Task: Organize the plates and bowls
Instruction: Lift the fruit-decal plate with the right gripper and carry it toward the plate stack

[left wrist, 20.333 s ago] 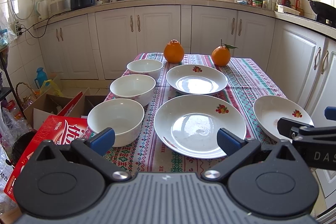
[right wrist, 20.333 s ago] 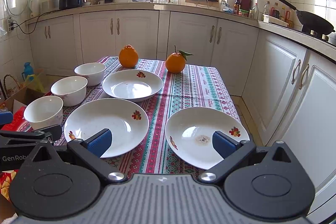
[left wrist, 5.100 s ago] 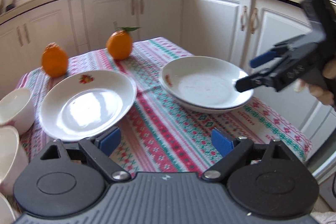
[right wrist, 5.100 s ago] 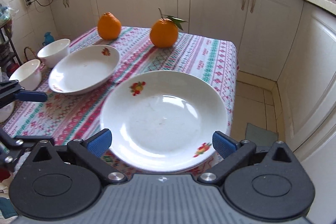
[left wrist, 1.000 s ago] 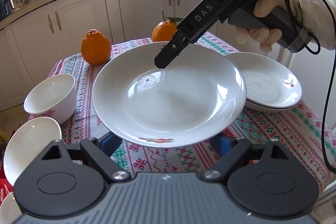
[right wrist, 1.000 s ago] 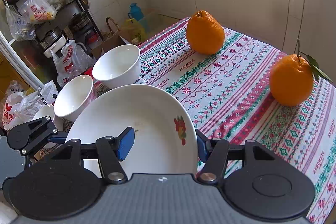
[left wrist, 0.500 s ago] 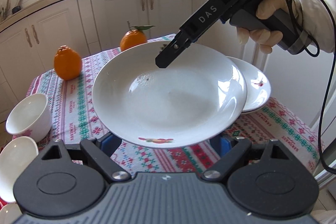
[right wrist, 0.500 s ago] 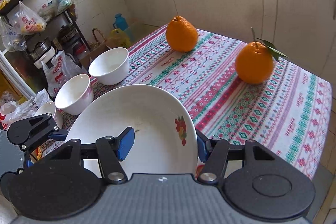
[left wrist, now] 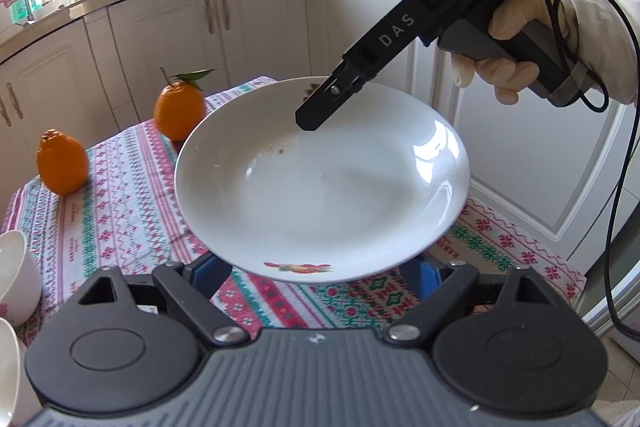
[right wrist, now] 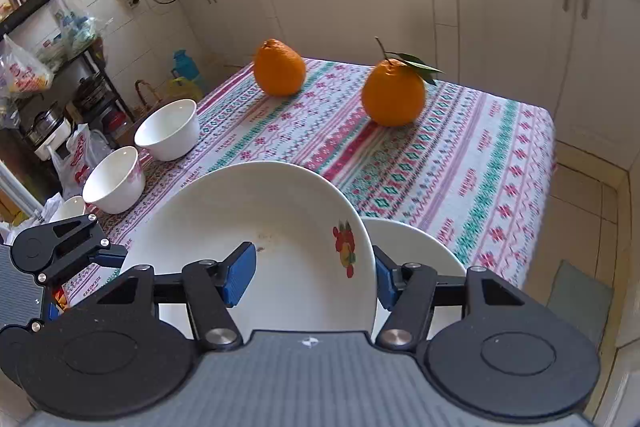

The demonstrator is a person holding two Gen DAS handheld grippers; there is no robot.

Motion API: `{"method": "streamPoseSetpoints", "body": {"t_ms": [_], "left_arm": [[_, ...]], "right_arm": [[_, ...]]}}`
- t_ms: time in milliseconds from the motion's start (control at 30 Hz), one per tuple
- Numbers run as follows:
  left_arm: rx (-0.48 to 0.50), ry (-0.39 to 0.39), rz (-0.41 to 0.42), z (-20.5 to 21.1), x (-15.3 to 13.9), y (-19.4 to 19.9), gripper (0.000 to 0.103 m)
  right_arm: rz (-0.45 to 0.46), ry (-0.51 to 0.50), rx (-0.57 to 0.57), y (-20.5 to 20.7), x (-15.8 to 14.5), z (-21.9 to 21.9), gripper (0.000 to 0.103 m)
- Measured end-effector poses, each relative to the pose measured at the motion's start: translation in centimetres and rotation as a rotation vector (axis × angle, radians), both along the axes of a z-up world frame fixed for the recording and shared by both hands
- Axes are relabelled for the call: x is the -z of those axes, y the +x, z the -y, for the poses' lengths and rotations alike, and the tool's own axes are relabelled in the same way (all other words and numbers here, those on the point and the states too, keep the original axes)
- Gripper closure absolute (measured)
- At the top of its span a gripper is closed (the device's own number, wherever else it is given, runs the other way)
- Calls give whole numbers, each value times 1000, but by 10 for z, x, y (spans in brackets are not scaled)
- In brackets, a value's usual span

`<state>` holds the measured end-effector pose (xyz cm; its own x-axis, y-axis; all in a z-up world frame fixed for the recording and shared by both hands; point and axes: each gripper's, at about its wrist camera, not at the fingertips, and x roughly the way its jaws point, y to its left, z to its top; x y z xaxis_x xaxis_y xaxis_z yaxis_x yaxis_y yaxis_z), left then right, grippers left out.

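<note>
Three white bowls [right wrist: 168,129] stand in a row along the left edge of the patterned tablecloth [right wrist: 460,167], the nearest one only a sliver behind the left gripper [left wrist: 318,277]. That gripper's fingers are spread wide, and its blue pads [left wrist: 212,273] sit just under the near rim of the raised plate [right wrist: 260,239]. From the left wrist view it may be propping the rim, but whether it actually touches cannot be told.

Further right, two oranges [right wrist: 280,67] rest at the far end of the cloth, apart from each other; the right-hand one [right wrist: 394,95] carries a stem and leaf.

The white plate, marked with a small fruit design, hangs tilted above the table's near right part. The right gripper [right wrist: 312,279] has it clamped by the rim, one pad inside the dish and the other against the outside. A gloved hand [left wrist: 516,63] holds that tool's grip.

Just right of the lifted plate and below it, another white plate [right wrist: 416,251] lies on the cloth near the table's right edge, partly covered by the one above.
</note>
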<state>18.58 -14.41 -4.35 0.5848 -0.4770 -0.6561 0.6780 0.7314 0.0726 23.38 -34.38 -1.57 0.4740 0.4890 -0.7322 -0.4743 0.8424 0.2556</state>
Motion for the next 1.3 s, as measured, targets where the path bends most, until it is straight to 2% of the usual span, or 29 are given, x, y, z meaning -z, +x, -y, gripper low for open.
{"method": "streamPoseSetpoints", "body": {"t_ms": [267,633,1300], "left_arm": [[39,11,-27,17,8,-2,13],[46,35,-60,28,16,2,13],[60,62,-40,35,17,15,13]], "right_arm": [[-15,12,47,-15,12,22,37],[-39,41,64,-15,30,37,37],[-74,64,103,-9,52,55,37]]}}
